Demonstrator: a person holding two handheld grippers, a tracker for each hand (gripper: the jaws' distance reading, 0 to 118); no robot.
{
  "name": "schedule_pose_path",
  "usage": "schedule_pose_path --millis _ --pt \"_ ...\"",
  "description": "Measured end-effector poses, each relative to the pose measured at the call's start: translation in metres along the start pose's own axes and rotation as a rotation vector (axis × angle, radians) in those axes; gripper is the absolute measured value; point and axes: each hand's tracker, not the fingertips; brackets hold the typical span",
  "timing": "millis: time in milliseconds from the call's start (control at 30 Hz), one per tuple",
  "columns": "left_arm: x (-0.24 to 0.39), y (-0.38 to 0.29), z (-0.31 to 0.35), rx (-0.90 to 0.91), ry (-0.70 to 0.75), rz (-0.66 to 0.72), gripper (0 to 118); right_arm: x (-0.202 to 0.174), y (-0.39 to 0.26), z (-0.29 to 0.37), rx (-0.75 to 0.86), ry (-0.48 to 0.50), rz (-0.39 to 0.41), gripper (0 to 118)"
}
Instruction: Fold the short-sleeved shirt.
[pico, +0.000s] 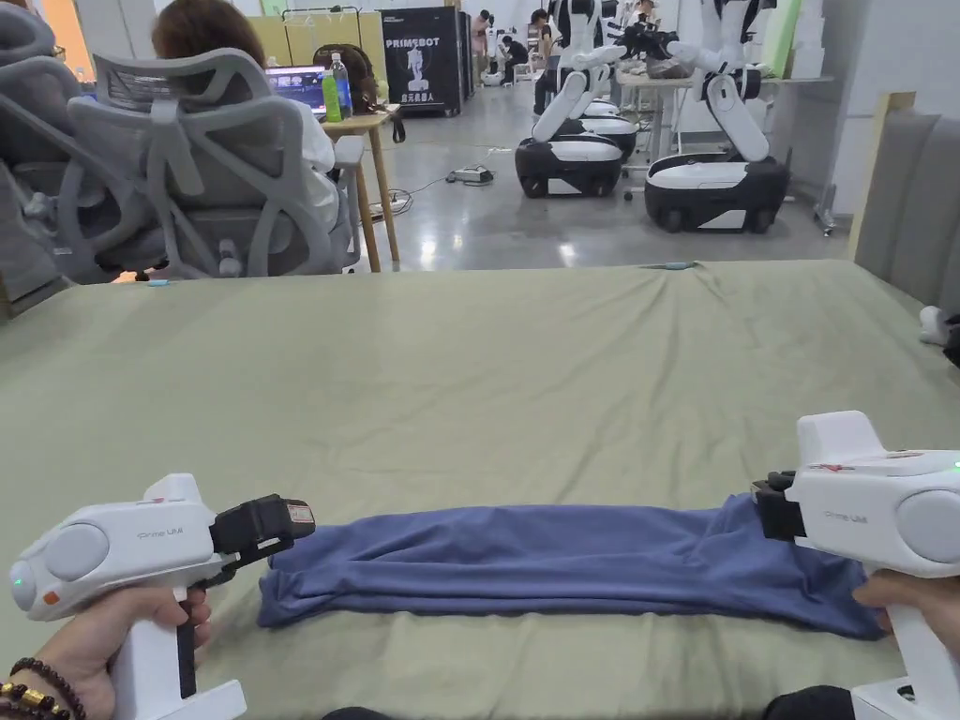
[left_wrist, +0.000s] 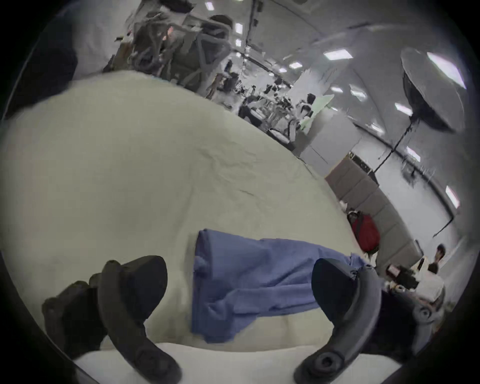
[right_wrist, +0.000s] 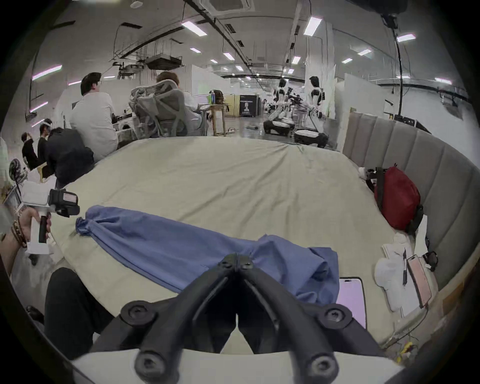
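Right hand-held gripper (right_wrist: 237, 261) has its jaws pressed together on the right end of the blue shirt (pico: 562, 562), while the left hand-held gripper (left_wrist: 239, 288) hangs with jaws spread just off the shirt's left end. Folded into a long band, the shirt lies across the near edge of the green bed (pico: 487, 375), with a red bag (right_wrist: 397, 197) farther off by the headboard.

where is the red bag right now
In the right gripper view the red bag sits on the bed's right side, leaning against the grey padded headboard, well beyond the blue shirt.
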Motion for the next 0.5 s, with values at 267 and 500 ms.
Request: schedule_pose_path --millis 267,500 --pt "-0.011 -0.002 -0.039 -0.065 -0.131 0.027 114 -0.027 0.011 -0.012 -0.010 0.035 0.032 0" --pt "0.014 0.006 -0.064 -0.191 -0.229 -0.050 48 -0.046 0.010 -0.028 -0.024 0.057 0.034 0"
